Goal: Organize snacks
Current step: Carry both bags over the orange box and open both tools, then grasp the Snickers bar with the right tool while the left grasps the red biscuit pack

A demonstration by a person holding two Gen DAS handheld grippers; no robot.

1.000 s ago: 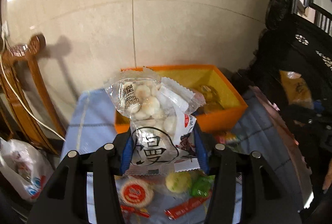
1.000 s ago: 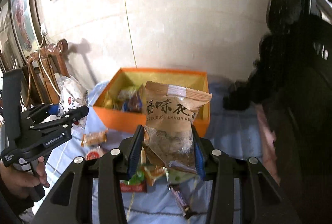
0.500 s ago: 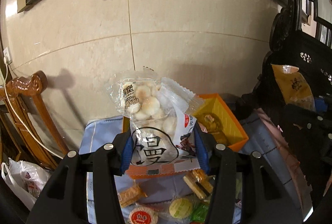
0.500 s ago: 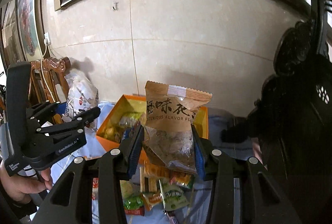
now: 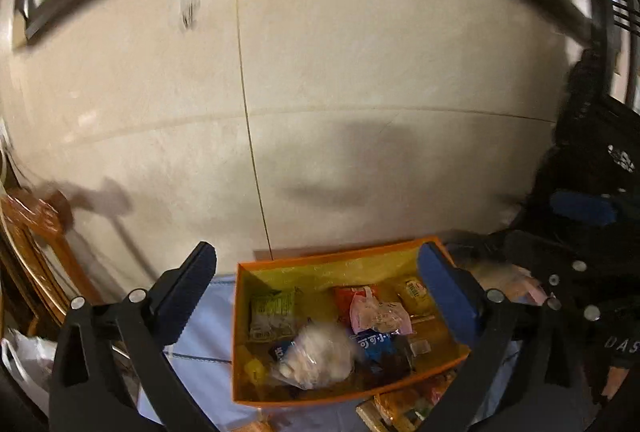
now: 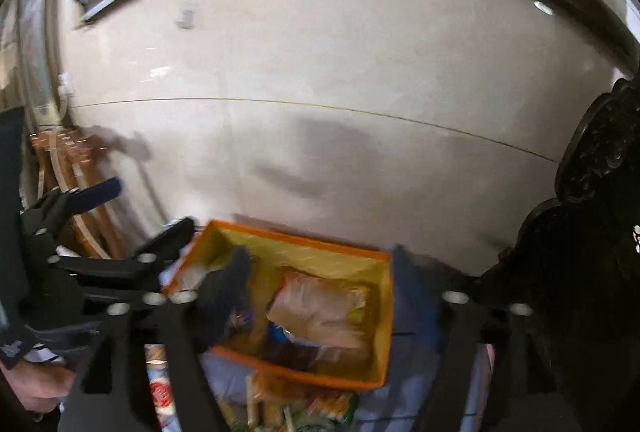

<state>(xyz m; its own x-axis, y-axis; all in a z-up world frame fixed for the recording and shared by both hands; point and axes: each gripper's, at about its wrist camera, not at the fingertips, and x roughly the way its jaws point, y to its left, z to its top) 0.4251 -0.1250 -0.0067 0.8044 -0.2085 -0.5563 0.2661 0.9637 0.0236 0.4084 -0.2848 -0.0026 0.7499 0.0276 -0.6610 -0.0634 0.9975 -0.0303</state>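
Observation:
An orange box (image 5: 280, 402) with a yellow inside stands on a blue cloth by the wall. My left gripper (image 5: 316, 280) is open and empty above the box's near side. A clear bag of round white buns (image 5: 316, 356) lies in the box among several small packets. My right gripper (image 6: 320, 296) is open and empty above the same box (image 6: 384, 312). A brown snack bag (image 6: 320, 312) lies in it. The right wrist view is blurred by motion. The left gripper also shows at the left of the right wrist view (image 6: 120, 264).
Loose snacks lie on the blue cloth in front of the box (image 5: 404, 404) (image 6: 288, 408). A wooden chair (image 5: 36, 256) stands at the left. Dark carved furniture (image 6: 592, 232) stands at the right. A tiled wall (image 5: 360, 92) is close behind the box.
Both grippers opened and let go of their bags, which now lie in the orange box. Both grippers moved forward over the box.

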